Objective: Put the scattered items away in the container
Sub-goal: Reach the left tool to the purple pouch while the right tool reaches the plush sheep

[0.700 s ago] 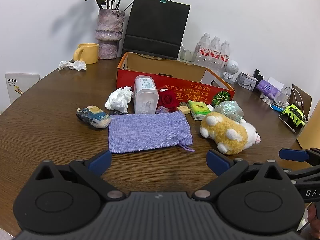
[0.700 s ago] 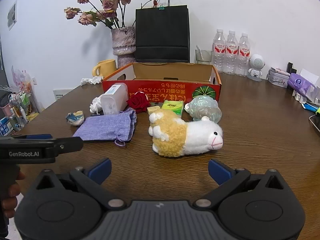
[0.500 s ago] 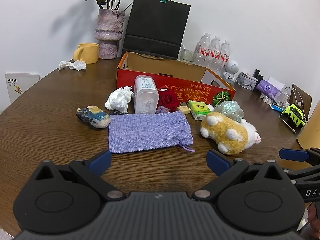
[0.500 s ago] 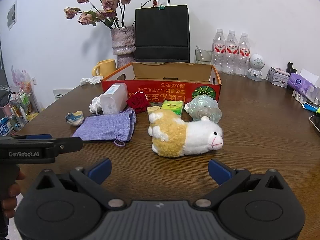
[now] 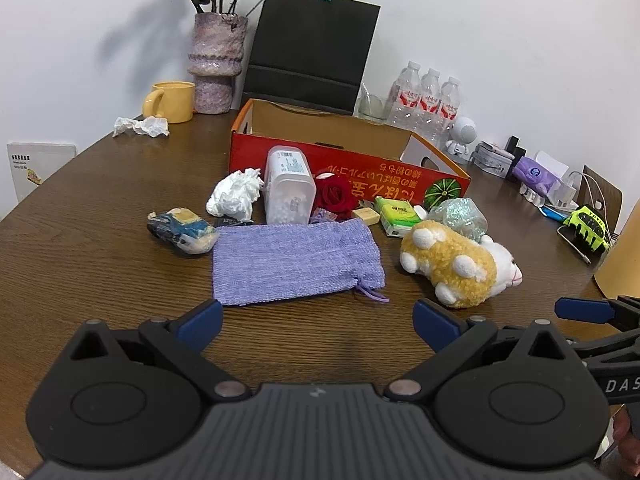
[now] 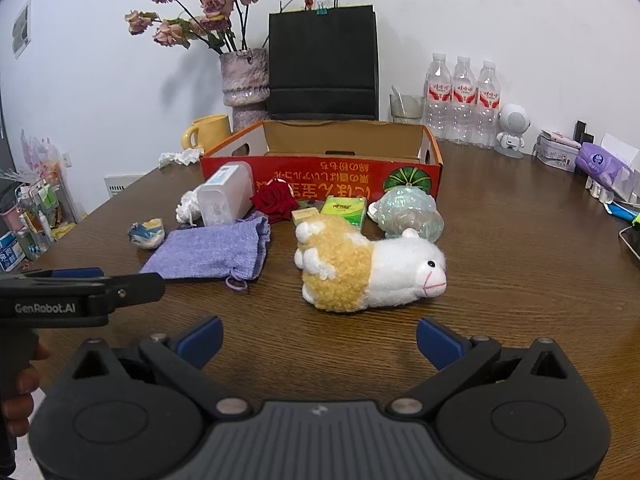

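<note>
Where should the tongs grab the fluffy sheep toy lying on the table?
Probably around its round yellow middle. The sheep toy lies on its side, head pointing right, with bare table in front. The open right tongs face that soft body, so coming straight in from the near side and squeezing across it looks easiest.

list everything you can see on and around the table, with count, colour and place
cardboard box: 1, red outside, open, table middle
plush sheep: 1, white and tan, on its side, nearest the right gripper
cloth pouch: 1, purple, flat before the box
rose: 1, red, by the box front
plastic jar: 1, clear, upright
crumpled tissue: 1, white, left of jar
green packet: 1, by the box
water bottles: 3, clear, back right
paper bag: 1, black, behind box
mug: 1, yellow, back left
left gripper: open
right gripper: open
</note>
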